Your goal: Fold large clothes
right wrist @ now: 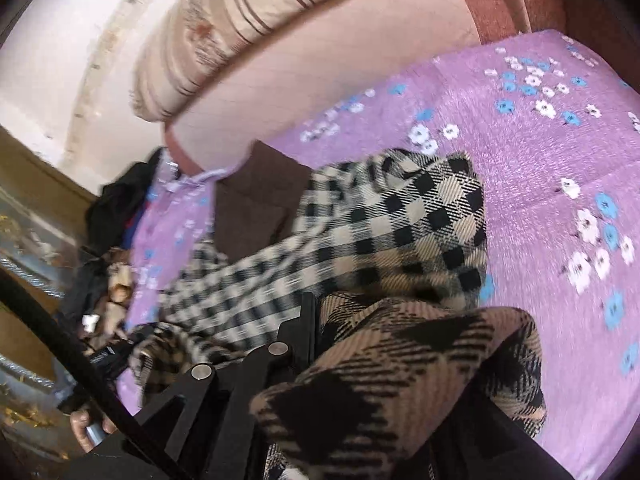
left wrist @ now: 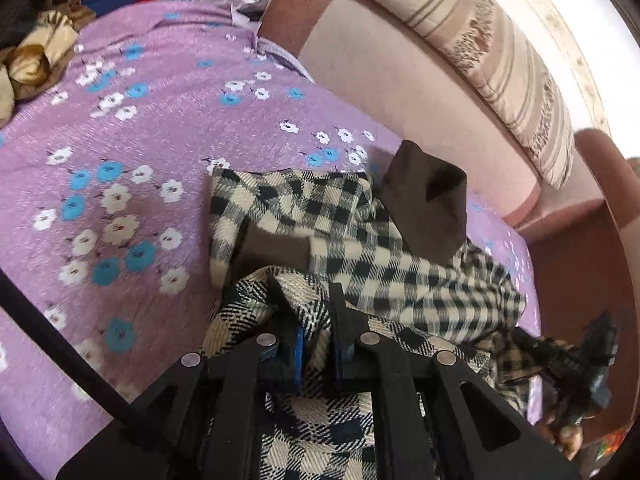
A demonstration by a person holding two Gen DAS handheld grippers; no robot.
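A black-and-cream checked garment [left wrist: 360,240] with a brown lining [left wrist: 432,204] lies bunched on the purple flowered bedspread [left wrist: 160,152]. My left gripper [left wrist: 316,320] is shut on a fold of the checked cloth at its near edge. In the right wrist view the same garment [right wrist: 400,220] stretches from my right gripper [right wrist: 332,320], which is shut on its cloth; the cloth drapes over the right finger and hides it. The other gripper shows at the far right of the left wrist view [left wrist: 588,360] and at the left of the right wrist view [right wrist: 116,352].
A pink sofa back [left wrist: 400,60] with a striped cushion [left wrist: 500,52] borders the bedspread. A heap of other clothes [left wrist: 40,52] lies at the far left corner. Dark clothes [right wrist: 120,200] and a wooden cabinet [right wrist: 32,184] stand beyond the bed's edge.
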